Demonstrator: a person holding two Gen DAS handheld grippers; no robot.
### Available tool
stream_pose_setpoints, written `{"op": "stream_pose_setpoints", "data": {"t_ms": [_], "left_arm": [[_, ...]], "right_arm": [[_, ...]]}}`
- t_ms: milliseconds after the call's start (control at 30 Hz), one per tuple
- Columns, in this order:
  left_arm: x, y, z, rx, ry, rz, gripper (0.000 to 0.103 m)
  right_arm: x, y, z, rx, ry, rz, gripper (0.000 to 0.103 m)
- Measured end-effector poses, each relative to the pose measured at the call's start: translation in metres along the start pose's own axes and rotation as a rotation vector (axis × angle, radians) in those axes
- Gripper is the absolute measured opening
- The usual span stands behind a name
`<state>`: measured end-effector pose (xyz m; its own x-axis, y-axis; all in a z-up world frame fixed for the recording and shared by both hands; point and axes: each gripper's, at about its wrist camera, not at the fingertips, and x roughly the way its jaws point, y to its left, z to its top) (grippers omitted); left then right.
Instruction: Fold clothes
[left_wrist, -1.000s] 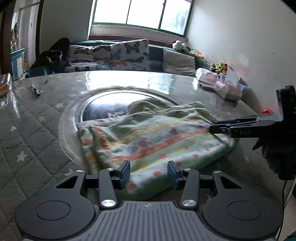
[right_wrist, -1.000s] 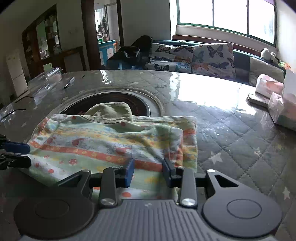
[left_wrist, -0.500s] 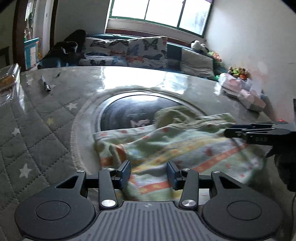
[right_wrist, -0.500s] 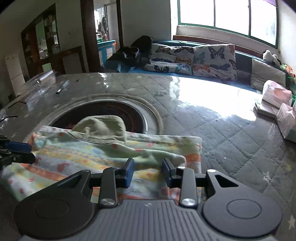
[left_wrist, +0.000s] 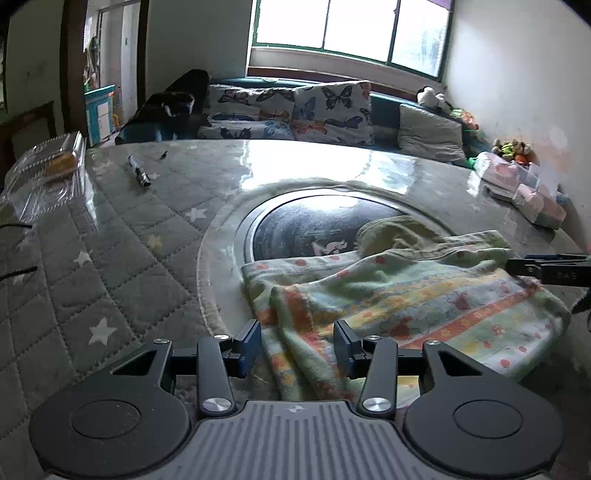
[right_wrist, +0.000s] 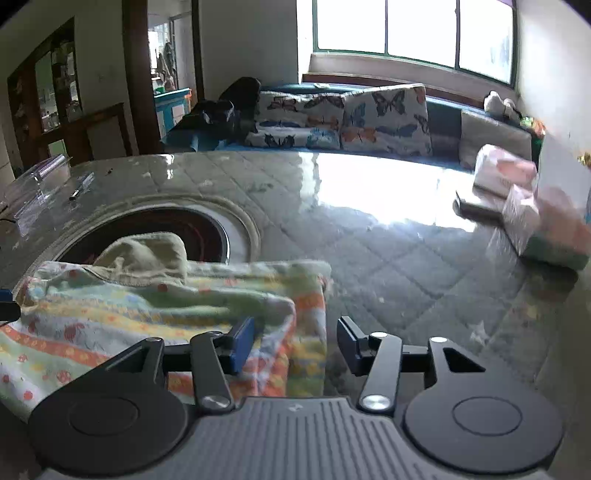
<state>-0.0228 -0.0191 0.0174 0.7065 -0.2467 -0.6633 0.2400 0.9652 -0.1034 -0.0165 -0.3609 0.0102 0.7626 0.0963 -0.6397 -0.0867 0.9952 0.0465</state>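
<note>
A folded pale green garment with orange stripes and red dots lies on the quilted grey table, partly over the round dark inset. It also shows in the right wrist view. My left gripper is open, its fingers either side of the garment's near left corner. My right gripper is open at the garment's right edge, with cloth between and below the fingers. The right gripper's fingers show side-on at the right of the left wrist view.
A clear plastic box and a pen lie at the table's far left. Pink tissue packs sit at the far right. A sofa with butterfly cushions stands behind the table.
Both grippers have drawn back toward the near table edge and opened wider. The garment now lies further from the cameras, its corners loose between the fingers.
</note>
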Motion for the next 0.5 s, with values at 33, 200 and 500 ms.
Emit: {"op": "stream_pose_setpoints", "data": {"t_ms": [33,200,500], "left_arm": [[0.001,0.001,0.000,-0.005,0.004,0.001,0.046],[0.002,0.001,0.001,-0.012,0.003,-0.006,0.045],[0.007,-0.002,0.003,-0.030,0.017,-0.047,0.027]], "right_arm": [[0.000,-0.001,-0.001,0.008,0.002,0.006,0.049],[0.000,-0.007,-0.005,0.046,0.010,0.038,0.027],[-0.015,-0.008,-0.016,0.067,-0.030,-0.010,0.008]]}}
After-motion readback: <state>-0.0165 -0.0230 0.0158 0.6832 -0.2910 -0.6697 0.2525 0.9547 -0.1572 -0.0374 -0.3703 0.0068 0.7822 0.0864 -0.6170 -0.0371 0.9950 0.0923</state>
